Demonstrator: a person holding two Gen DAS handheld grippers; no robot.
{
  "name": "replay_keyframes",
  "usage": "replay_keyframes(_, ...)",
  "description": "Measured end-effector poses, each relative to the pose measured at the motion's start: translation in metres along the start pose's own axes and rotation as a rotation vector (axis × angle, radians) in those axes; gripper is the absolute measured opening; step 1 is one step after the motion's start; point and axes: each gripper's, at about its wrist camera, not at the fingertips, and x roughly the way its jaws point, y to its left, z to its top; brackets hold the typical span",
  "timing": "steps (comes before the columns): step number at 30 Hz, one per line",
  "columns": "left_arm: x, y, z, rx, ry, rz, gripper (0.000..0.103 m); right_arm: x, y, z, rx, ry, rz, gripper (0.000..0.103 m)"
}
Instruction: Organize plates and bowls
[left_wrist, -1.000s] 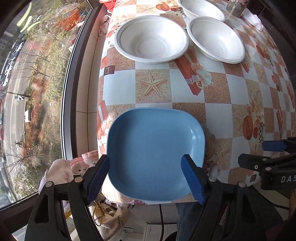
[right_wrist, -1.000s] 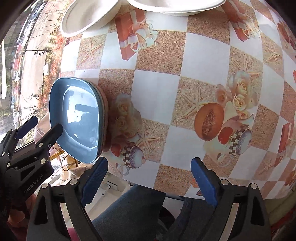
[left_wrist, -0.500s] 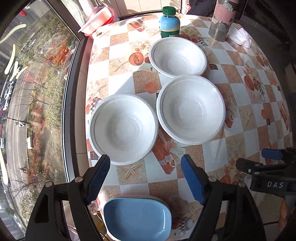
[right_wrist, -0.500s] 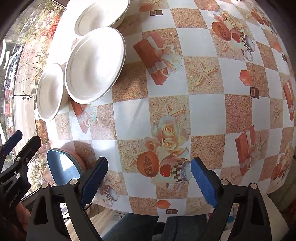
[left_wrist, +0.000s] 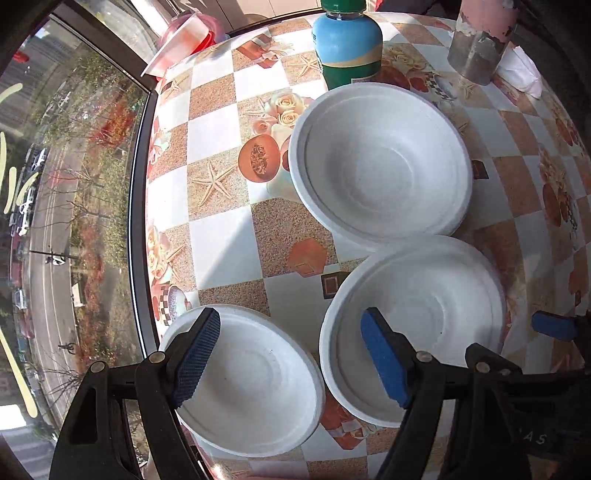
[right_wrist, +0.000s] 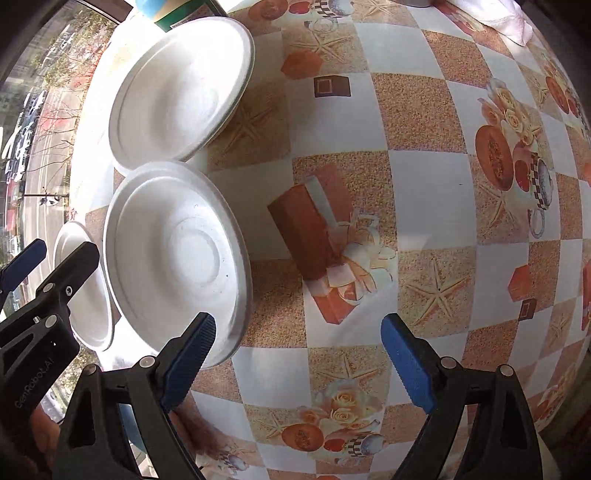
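Three white bowls stand on the patterned table (left_wrist: 221, 236). In the left wrist view my left gripper (left_wrist: 291, 358) hangs open above the gap between the near-left bowl (left_wrist: 251, 380) and the near-right bowl (left_wrist: 424, 317). The far bowl (left_wrist: 380, 166) shows a double rim. In the right wrist view my right gripper (right_wrist: 299, 365) is open over bare tablecloth, its left finger just over the rim of the middle bowl (right_wrist: 177, 254). The far bowl (right_wrist: 177, 92) lies beyond it. The left gripper (right_wrist: 51, 258) partly hides the third bowl (right_wrist: 85, 306). Neither gripper holds anything.
A green bottle with a blue label (left_wrist: 347, 44) stands right behind the far bowl. A metal tumbler (left_wrist: 480, 40) and a white cloth (left_wrist: 524, 74) sit at the back right. A window (left_wrist: 55, 221) runs along the table's left edge, with a pink container (left_wrist: 184, 40) on its sill.
Both grippers have travelled away from the blue plates at the table's near edge to over the white bowls. The blue plates have left both views. The jaws kept their width.
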Motion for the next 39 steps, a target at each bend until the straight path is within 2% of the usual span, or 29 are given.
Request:
replay_keyframes(5,0.022,-0.01,0.009,0.039,0.069,-0.033,0.078,0.006,-0.012,0.02,-0.001,0.017,-0.001,0.092)
replay_keyframes(7,0.028,-0.016,0.01,0.049,0.1,-0.057,0.063,0.007,-0.014,0.024,-0.002,0.016,0.005,0.084)
replay_keyframes(9,0.031,-0.022,0.01,0.053,0.124,-0.087,0.051,0.015,-0.009,0.017,-0.007,0.022,0.032,0.061)
replay_keyframes(10,0.032,-0.026,0.01,0.06,0.132,-0.094,0.045,0.019,-0.007,0.018,-0.004,0.032,0.051,0.057)
replay_keyframes(12,0.033,-0.036,0.007,0.088,0.144,-0.099,0.037,0.022,-0.008,0.025,0.01,0.049,0.128,0.035)
replay_keyframes(13,0.033,-0.041,0.004,0.105,0.149,-0.089,0.037,0.02,-0.009,0.027,0.01,0.05,0.154,0.031)
replay_keyframes(15,0.032,-0.048,-0.002,0.112,0.151,-0.091,0.037,0.017,-0.005,0.029,-0.022,0.049,0.153,0.02)
replay_keyframes(17,0.029,-0.055,-0.01,0.113,0.155,-0.102,0.037,0.013,-0.004,0.027,-0.056,0.047,0.121,0.02)
replay_keyframes(20,0.023,-0.076,-0.027,0.161,0.15,-0.105,0.037,0.01,-0.019,0.021,-0.051,0.063,0.135,0.02)
replay_keyframes(24,0.019,-0.111,-0.055,0.211,0.165,-0.129,0.037,0.005,-0.036,0.004,-0.074,0.082,0.099,0.02)
replay_keyframes(30,0.009,-0.171,-0.088,0.306,0.169,-0.172,0.037,0.0,-0.084,-0.027,-0.012,0.118,0.054,0.02)
replay_keyframes(36,-0.007,-0.224,-0.103,0.385,0.157,-0.244,0.037,-0.011,-0.132,-0.057,0.058,0.111,-0.016,0.021)
replay_keyframes(38,-0.014,-0.24,-0.109,0.413,0.139,-0.252,0.043,-0.015,-0.152,-0.061,0.1,0.112,-0.028,0.021)
replay_keyframes(39,-0.016,-0.243,-0.11,0.422,0.13,-0.241,0.054,-0.017,-0.159,-0.062,0.12,0.111,-0.033,0.021)
